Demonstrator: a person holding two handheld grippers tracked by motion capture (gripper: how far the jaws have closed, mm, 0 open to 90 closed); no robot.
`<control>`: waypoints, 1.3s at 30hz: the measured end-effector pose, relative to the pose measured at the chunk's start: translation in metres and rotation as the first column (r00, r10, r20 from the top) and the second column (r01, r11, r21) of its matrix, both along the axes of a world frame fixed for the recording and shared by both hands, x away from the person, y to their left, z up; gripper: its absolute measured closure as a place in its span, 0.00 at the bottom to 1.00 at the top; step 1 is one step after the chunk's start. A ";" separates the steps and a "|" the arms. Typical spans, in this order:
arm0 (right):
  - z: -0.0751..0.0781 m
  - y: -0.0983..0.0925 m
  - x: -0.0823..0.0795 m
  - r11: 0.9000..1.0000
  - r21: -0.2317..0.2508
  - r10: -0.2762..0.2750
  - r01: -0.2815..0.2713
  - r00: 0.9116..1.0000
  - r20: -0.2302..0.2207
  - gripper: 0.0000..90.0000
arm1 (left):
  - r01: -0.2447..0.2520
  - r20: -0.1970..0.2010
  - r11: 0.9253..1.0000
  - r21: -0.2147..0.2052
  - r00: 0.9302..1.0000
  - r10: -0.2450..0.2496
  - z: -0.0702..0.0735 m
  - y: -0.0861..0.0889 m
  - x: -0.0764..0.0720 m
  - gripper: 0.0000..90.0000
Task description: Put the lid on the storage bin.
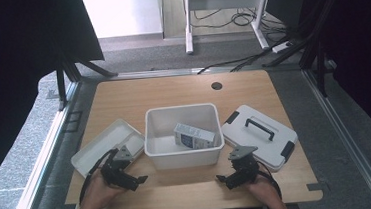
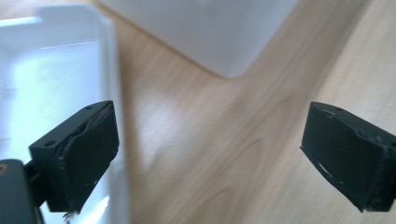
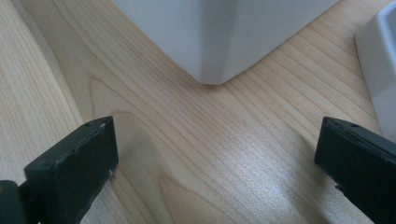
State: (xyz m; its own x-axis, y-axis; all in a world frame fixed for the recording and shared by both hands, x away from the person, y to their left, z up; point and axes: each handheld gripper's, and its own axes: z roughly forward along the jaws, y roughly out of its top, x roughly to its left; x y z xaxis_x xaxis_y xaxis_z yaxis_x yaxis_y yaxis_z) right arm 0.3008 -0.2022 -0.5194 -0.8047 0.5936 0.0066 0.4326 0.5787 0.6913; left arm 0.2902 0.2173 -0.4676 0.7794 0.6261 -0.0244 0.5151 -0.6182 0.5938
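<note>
While both grippers, left (image 1: 140, 180) and right (image 1: 221, 179), rest spread and empty before the white plastic bin (image 1: 185, 154) (carton (image 1: 194, 136) inside), reaching seems next.

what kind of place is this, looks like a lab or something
Probably a lab or recording workspace rather than a home. A plain wooden table stands on grey carpet, hemmed in by black curtains. Loose cables trail over the floor behind it, near the legs of a white desk frame.
</note>
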 end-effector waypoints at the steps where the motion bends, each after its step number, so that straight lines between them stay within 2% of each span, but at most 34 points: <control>1: 0.000 0.000 0.000 1.000 0.000 0.000 0.000 1.000 0.001 0.00 | -0.007 0.000 1.000 0.004 1.000 0.007 0.003 0.003 0.002 0.06; 4: 0.000 0.000 0.000 1.000 0.000 0.000 0.000 1.000 0.000 0.00 | -0.027 -0.002 1.000 0.002 1.000 0.027 0.011 0.013 0.010 0.09; 8: 0.000 0.000 0.000 1.000 0.000 0.000 0.000 1.000 0.000 0.00 | -0.055 -0.003 0.998 0.025 0.998 0.055 0.019 0.026 0.021 0.16; 15: 0.000 0.000 0.000 1.000 0.000 -0.001 0.001 1.000 0.001 0.00 | -0.113 -0.006 0.993 0.042 0.993 0.114 0.028 0.048 0.043 0.22; 18: 0.000 0.000 0.000 1.000 0.002 -0.002 0.002 1.000 -0.001 0.00 | -0.126 -0.011 0.990 0.067 0.992 0.128 0.029 0.056 0.052 0.28; 21: 0.000 0.000 0.000 1.000 0.000 0.000 0.000 1.000 0.000 0.00 | -0.135 -0.027 0.985 0.112 0.990 0.139 0.024 0.063 0.062 0.35; 23: 0.000 0.000 0.000 1.000 0.000 0.000 0.000 1.000 0.000 0.00 | -0.143 -0.051 0.980 0.135 0.987 0.151 0.019 0.068 0.068 0.40; 27: 0.000 0.000 0.000 1.000 0.001 -0.002 0.002 1.000 -0.001 0.00 | -0.147 -0.092 0.978 0.149 0.983 0.161 0.010 0.075 0.075 0.52; 29: 0.000 0.000 0.000 1.000 0.001 -0.002 0.002 1.000 0.000 0.00 | -0.143 -0.115 0.973 0.180 0.980 0.165 0.004 0.077 0.079 0.58; 32: 0.000 0.000 0.000 1.000 0.000 -0.002 0.002 1.000 0.000 0.00 | -0.142 -0.148 0.969 0.203 0.974 0.173 -0.004 0.078 0.085 0.65; 35: 0.000 0.000 0.000 1.000 0.001 -0.002 0.002 1.000 0.000 0.00 | -0.128 -0.181 0.967 0.219 0.969 0.169 -0.008 0.078 0.090 0.73; 39: 0.000 0.000 0.000 1.000 -0.001 -0.001 0.001 1.000 0.001 0.00 | -0.093 -0.224 0.958 0.271 0.962 0.157 -0.010 0.074 0.094 0.83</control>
